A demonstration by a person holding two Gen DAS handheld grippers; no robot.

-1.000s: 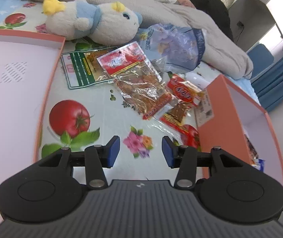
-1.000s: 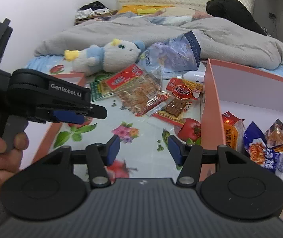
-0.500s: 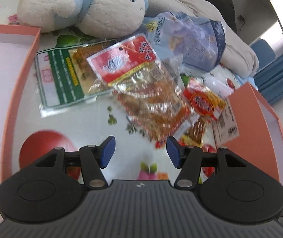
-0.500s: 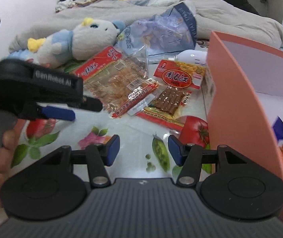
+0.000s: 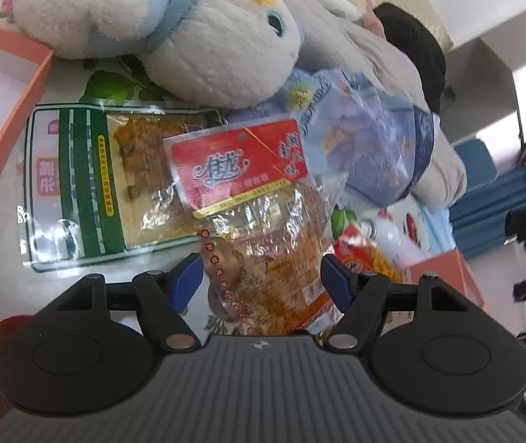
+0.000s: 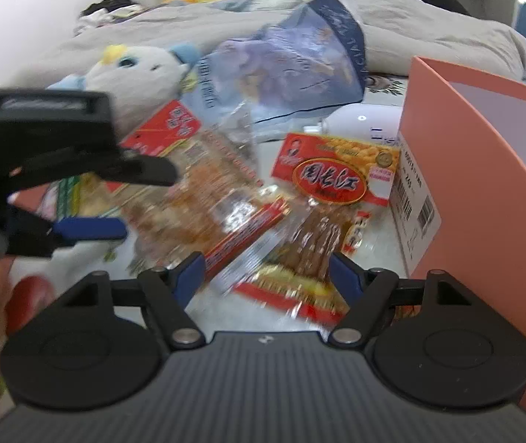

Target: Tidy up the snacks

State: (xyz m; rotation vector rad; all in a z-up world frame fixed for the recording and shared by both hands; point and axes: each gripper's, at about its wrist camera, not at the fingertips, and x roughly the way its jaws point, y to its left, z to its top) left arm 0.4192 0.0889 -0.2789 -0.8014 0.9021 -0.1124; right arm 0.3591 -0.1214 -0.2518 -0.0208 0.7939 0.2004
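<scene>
Now my left claw (image 5: 261, 277) stands spread, its blue pads on either side of the lower end of the red-headed snack packet (image 5: 259, 199), not yet closed on it. A second ago this claw hung well back over the printed bedsheet with the packet far ahead; it has since come forward and down until the packet lies between the pads. My right claw (image 6: 263, 277) is likewise spread and has advanced in the same interval, so that the brown-stick snack packet (image 6: 322, 221) now lies just ahead of its pads; that view is blurred by motion. Beside the first packet, touching and partly under it, lies the green-striped packet (image 5: 89, 184); above both rests the plush toy (image 5: 174, 26), and to the right a blue-violet bag (image 5: 370, 144). In the right wrist view the left claw (image 6: 115, 199) appears at the left edge over the red-headed packet (image 6: 204, 184), and the orange box (image 6: 484, 192) stands at the right, touching the brown-stick packet's neighbourhood; its contents are out of sight here. A second orange box edge (image 5: 16, 85) shows at far left. By my judgement, both claws are positioned for a grasp: closing comes next, then carriage to a box. Thin crinkled film may slip or drag the overlapped green-striped packet along.
</scene>
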